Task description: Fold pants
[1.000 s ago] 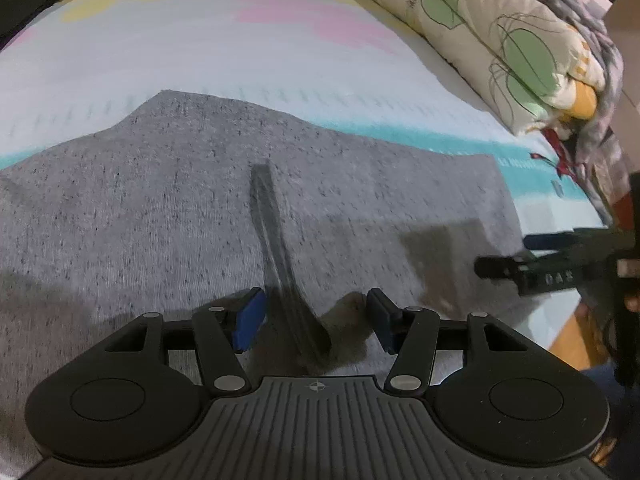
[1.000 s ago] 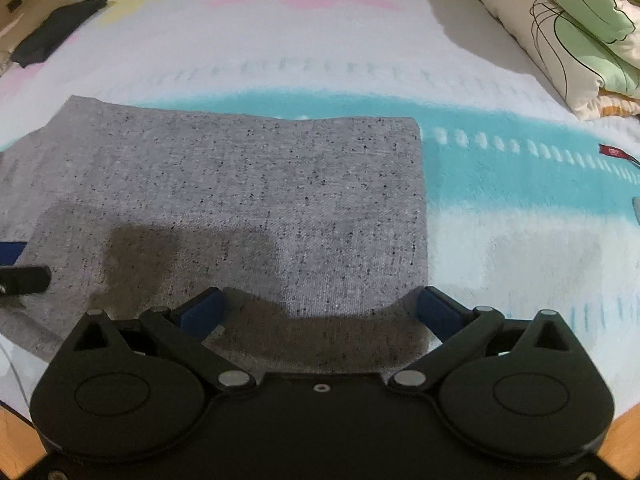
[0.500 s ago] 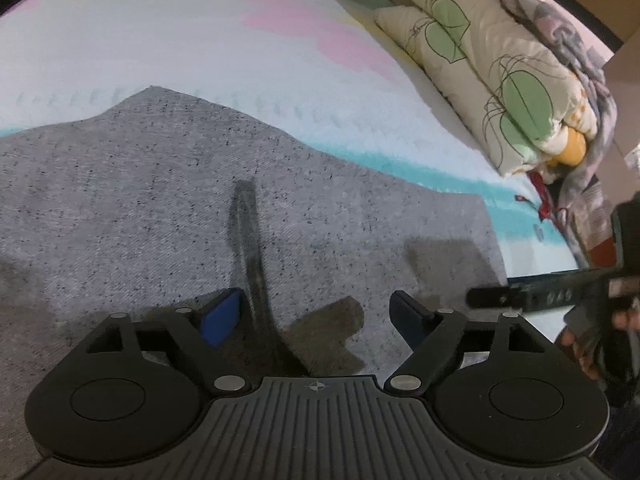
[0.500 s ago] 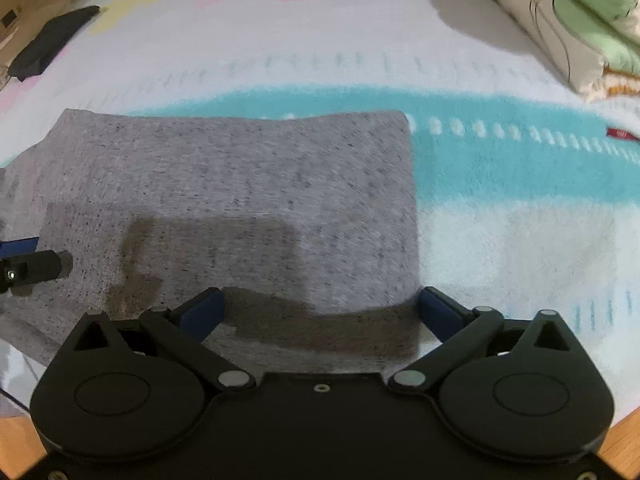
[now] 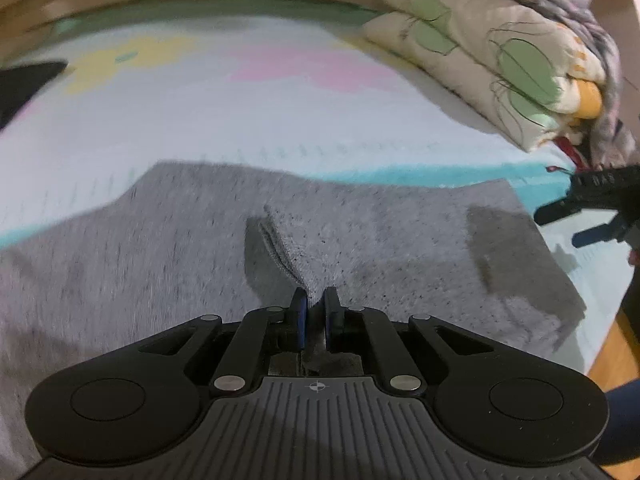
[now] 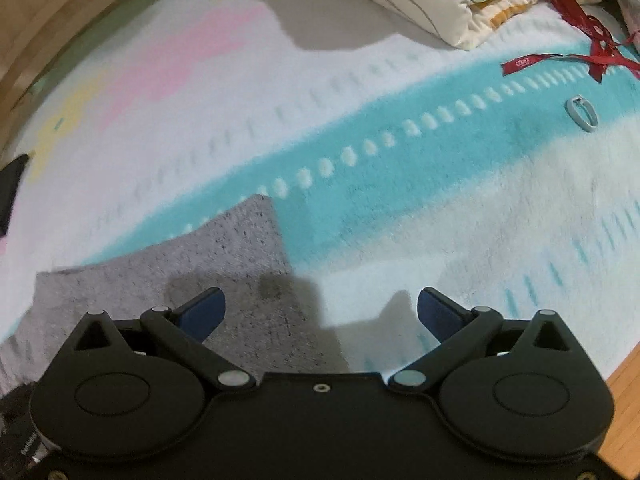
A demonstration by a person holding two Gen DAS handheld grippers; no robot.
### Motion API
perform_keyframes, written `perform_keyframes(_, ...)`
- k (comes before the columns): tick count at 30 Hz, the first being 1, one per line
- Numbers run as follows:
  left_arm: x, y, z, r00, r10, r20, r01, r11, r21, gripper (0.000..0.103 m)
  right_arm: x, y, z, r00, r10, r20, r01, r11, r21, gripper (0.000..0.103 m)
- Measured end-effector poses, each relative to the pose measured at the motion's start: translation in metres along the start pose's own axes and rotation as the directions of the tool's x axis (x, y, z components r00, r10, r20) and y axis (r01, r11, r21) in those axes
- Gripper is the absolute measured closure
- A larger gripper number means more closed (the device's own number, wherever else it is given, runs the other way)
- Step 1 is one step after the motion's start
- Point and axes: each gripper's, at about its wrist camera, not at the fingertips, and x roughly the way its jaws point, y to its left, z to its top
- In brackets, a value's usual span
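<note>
The left gripper (image 5: 315, 307) has its jaws pinched nearly together on a raised fold of the heather-grey knit jersey pants (image 5: 360, 248), taken near the middle of the near edge. A short ridge of cloth rises from the blue pads (image 5: 299, 312) and runs away from them, with a dark seam or drawstring line lying along it. The cloth tents up only where it is nipped, while the rest lies flat on the bed, which suggests a soft, light, limp fabric that will drape rather than keep its shape.

The right gripper (image 6: 320, 312) has its jaws spread wide with nothing between them. It hovers over the right-hand corner of the pants, one pad above grey cloth and the other above the pastel white, turquoise and pink fleece blanket (image 6: 400, 184) covering the bed. In the left wrist view it shows at the far right, just beyond the square end of the pants.

Handling looks easy in weight but awkward in form. A single pinch would probably let both sides sag and trail, so a second hold at the corner or edge near the right gripper should keep the fold straight. The knit is likely to grip the pads well and to drag a little on the fleece. Taking both layers at the edge matters; whether the left pinch holds one layer or two cannot be told.

Farther off lie cream pillows printed with green leaves (image 5: 500, 48), a red ribbon (image 6: 592, 56), and a small pale-blue ring (image 6: 582, 114).
</note>
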Motion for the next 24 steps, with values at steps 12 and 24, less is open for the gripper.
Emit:
perform_keyframes(12,0.009,0.035,0.004,0.993,-0.105,-0.055,0.092,0.973,-0.21,0.089,0.005,0.039,-0.017,1.0,-0.029,0.007,0.03,0.98,-0.195,0.001)
perform_keyframes(24,-0.02,0.029,-0.017,0.997,-0.018,-0.081,0.01,0.994,-0.107,0.079,0.03,0.052,-0.029,0.994,-0.11,-0.013,0.104,0.968,-0.228,0.0)
